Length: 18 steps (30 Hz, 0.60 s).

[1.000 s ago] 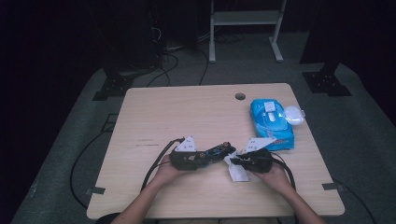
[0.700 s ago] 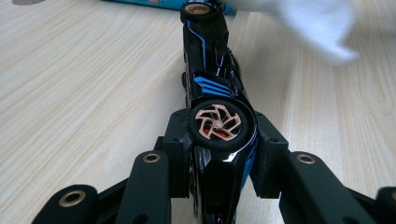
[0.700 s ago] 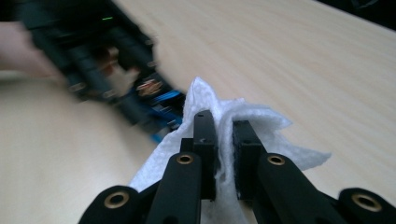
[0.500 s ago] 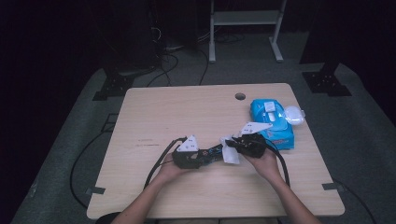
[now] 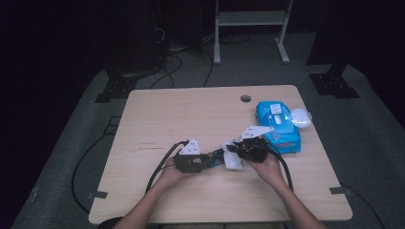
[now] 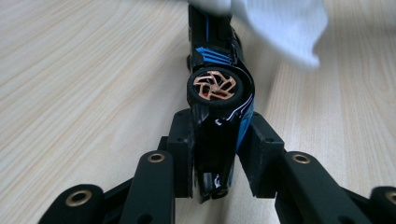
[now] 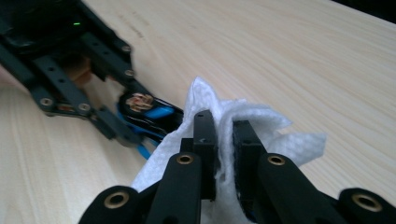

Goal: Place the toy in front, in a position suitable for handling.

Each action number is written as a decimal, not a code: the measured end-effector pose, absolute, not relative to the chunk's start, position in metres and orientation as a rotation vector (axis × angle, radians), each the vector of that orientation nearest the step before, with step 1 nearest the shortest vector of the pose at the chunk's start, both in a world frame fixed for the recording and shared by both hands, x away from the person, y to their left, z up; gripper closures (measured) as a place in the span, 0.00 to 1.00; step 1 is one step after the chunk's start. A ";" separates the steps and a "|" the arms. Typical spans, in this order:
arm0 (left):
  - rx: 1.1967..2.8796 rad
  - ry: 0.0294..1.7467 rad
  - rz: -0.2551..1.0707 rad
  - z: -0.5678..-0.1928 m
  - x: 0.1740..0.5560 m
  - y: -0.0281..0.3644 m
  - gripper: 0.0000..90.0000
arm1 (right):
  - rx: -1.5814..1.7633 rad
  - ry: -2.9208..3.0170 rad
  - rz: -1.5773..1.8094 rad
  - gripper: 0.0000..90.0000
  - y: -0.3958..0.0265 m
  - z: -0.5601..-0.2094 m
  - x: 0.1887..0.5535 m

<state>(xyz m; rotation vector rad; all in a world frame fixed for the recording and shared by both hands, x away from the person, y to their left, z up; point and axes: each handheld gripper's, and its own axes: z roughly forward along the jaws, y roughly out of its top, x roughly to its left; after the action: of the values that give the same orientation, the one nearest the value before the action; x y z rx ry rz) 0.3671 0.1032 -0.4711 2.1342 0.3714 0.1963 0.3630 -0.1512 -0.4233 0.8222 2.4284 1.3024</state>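
Observation:
A black and blue toy car [image 6: 219, 88] with copper wheels lies on its side, its near end clamped between the pads of my left gripper [image 6: 219, 154]. In the high view that gripper [image 5: 210, 160] points right, with the car [image 5: 216, 157] low over the table. My right gripper [image 7: 224, 135] is shut on a crumpled white wipe [image 7: 261, 126], which rests against the car's far end [image 7: 149, 112]. Seen from above, the right gripper [image 5: 234, 151] points left and the wipe [image 5: 233, 161] hangs below it. The wipe [image 6: 289, 28] covers the car's front.
A blue pack of wipes [image 5: 278, 125] with a white lid lies at the right of the wooden table [image 5: 191, 114], close behind the right hand. A cable hole [image 5: 245, 98] sits near the far edge. Cables trail off the table's front left.
The right gripper has carried the wipe up and slightly left, from beside the car's end onto it. The left gripper and the car have stayed in place.

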 end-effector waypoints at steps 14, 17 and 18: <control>2.141 0.348 0.212 -0.470 0.366 0.105 0.77 | 0.724 2.515 1.332 0.92 -0.109 -0.422 0.363; 2.140 0.346 0.214 -0.470 0.366 0.105 0.78 | 0.769 2.458 1.273 0.92 -0.131 -0.419 0.367; 2.141 0.343 0.215 -0.470 0.367 0.105 0.78 | 0.789 2.434 1.261 0.92 -0.141 -0.420 0.369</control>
<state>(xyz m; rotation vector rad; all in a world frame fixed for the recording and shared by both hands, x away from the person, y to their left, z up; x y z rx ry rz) 0.3666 0.1052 -0.4699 2.1415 0.3430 0.2146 0.3690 -0.1408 -0.4196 0.7894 2.4339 1.2614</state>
